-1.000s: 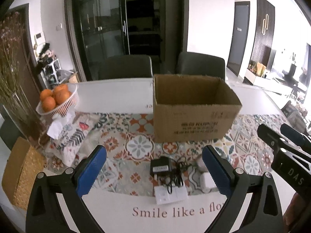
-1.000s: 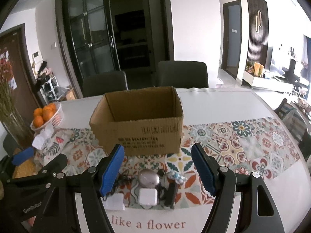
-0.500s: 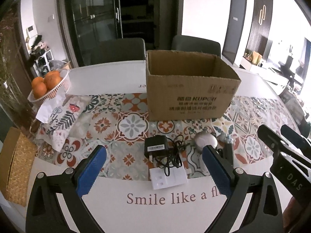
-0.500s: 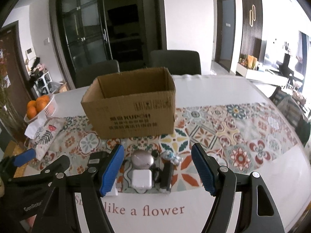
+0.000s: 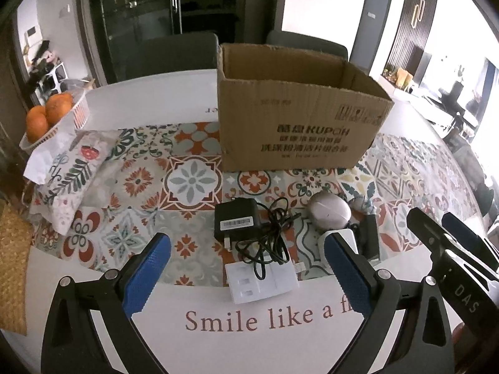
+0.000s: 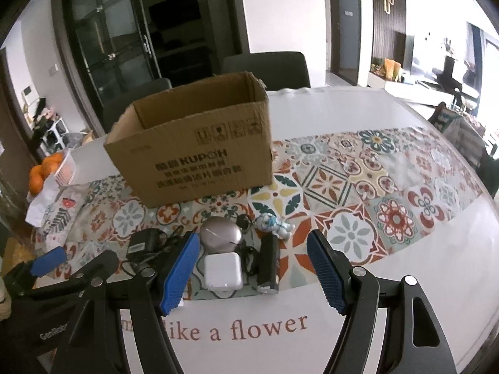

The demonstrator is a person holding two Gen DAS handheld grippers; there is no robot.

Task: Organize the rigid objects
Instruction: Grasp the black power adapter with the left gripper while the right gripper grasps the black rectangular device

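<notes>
Several small rigid things lay bunched on the patterned runner [image 5: 193,184] just in front of the cardboard box [image 5: 296,124]: a black power adapter [image 5: 236,221] with a white barcode label and a tangled black cord, a flat white socket plate [image 5: 260,282] partly under that cord, a grey rounded case [image 6: 220,235], a white square charger [image 6: 223,271] touching it on the near side, a slim black block [image 6: 268,263] just to the right, and a small blue-and-white figurine [image 6: 274,223] lying on its side. I could read "KUPOH" on the box's near wall above lines of Chinese print, with handling symbols toward one corner; the box stood open-topped. On the white tabletop [image 6: 405,280] near me the printed words read "Smile like a" and "like a flower". My left tool [image 5: 246,275] hung over the adapter and plate with its blue pads wide apart, gripping nothing. My right tool [image 6: 252,271] hovered over the charger and black block, likewise spread. At the far left sat a basket of oranges [image 5: 50,115] beside a floral cloth [image 5: 71,171].
</notes>
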